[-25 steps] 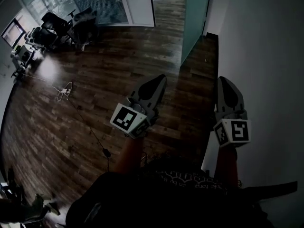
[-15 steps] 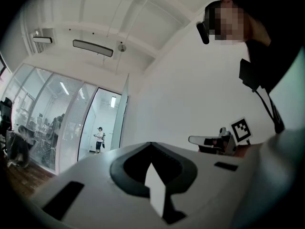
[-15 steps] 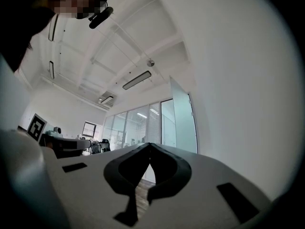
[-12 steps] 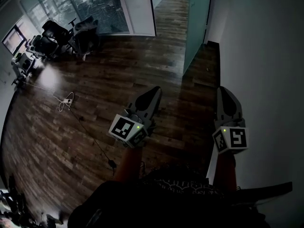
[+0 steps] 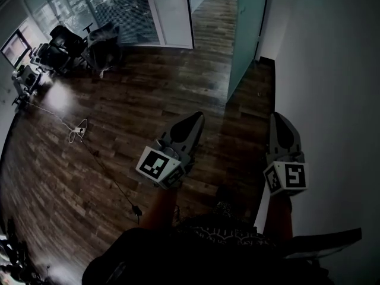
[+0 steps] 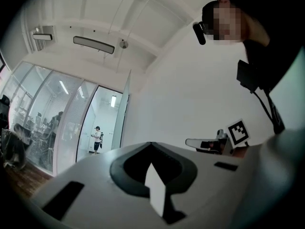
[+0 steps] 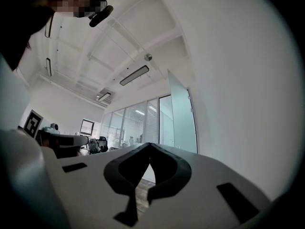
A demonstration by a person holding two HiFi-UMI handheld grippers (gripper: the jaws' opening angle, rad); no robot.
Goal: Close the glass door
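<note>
The frosted glass door (image 5: 246, 28) stands open ahead, its free edge out over the dark wood floor, away from the white wall (image 5: 332, 70) on the right. It shows as a tall pane (image 7: 181, 123) in the right gripper view and nearly edge-on (image 6: 123, 113) in the left gripper view. My left gripper (image 5: 196, 119) and right gripper (image 5: 277, 119) are held side by side, pointing toward the door and well short of it. Both are shut with nothing between the jaws; the tips meet in the left gripper (image 6: 150, 143) and in the right gripper (image 7: 149, 144).
Office chairs (image 5: 77, 40) stand at the far left beside a glass partition (image 5: 172, 10). A thin cable (image 5: 77, 129) trails across the floor on the left. A person (image 6: 97, 138) stands far down the corridor beyond the door.
The door and floor have slid lower in the head view, so I have come closer to the door. Both grippers kept their side-by-side pose and stayed shut.
</note>
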